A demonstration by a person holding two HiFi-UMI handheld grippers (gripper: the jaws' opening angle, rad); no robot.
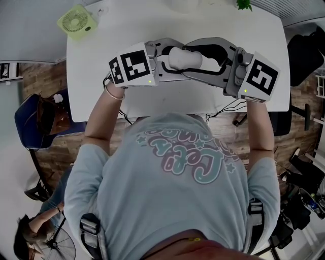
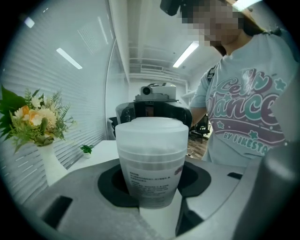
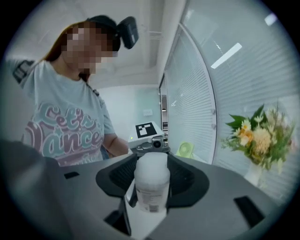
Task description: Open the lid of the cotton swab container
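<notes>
The cotton swab container (image 1: 185, 58) is a frosted white tub with a printed label and its lid on. It sits between my two grippers, which face each other over the white table (image 1: 101, 96). In the left gripper view my left gripper (image 2: 152, 187) is shut on the container's (image 2: 151, 159) lower body, with the lid (image 2: 151, 131) above the pads. In the right gripper view my right gripper (image 3: 150, 183) is shut around the container's (image 3: 151, 180) upper part. From above, the left gripper (image 1: 165, 63) comes in from the left and the right gripper (image 1: 208, 58) from the right.
A small green fan (image 1: 77, 21) stands at the table's far left corner, and a little green plant (image 1: 244, 4) at the far edge. A vase of flowers (image 2: 35, 122) stands to one side. A chair with a bag (image 1: 40, 117) sits left of the table.
</notes>
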